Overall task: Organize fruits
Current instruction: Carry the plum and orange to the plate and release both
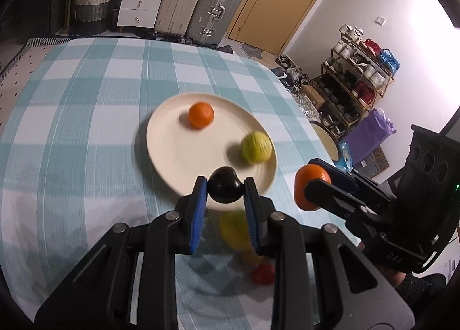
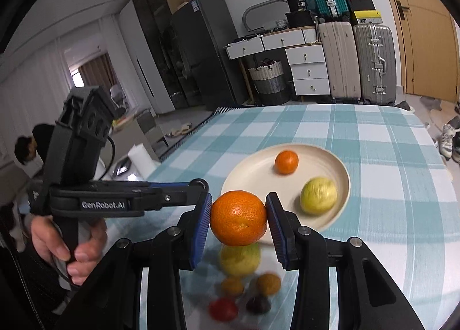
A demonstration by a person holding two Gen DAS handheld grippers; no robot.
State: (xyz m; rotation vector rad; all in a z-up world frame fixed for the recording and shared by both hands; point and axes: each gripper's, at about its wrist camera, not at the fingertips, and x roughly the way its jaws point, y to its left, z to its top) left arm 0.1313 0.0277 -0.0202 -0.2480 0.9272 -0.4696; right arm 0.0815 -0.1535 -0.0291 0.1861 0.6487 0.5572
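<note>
The left gripper is clamping a dark plum-like fruit between its 2 blue pads, jaws narrowed to the fruit's width, and is holding it above the near rim of the cream plate. The right gripper is gripping a large orange the same way, jaws closed against both sides of it, raised above the checked tablecloth just short of the plate.

The plate is carrying 2 fruits: a small orange toward its far side and a yellow-green fruit near its right edge, well apart from each other.

Below the right gripper, blurred fruits are lying on the cloth: a yellow fruit, 2 small orange-brown fruits, a red fruit and a dark fruit.

The person's left hand is wrapping around the left gripper's handle.
</note>
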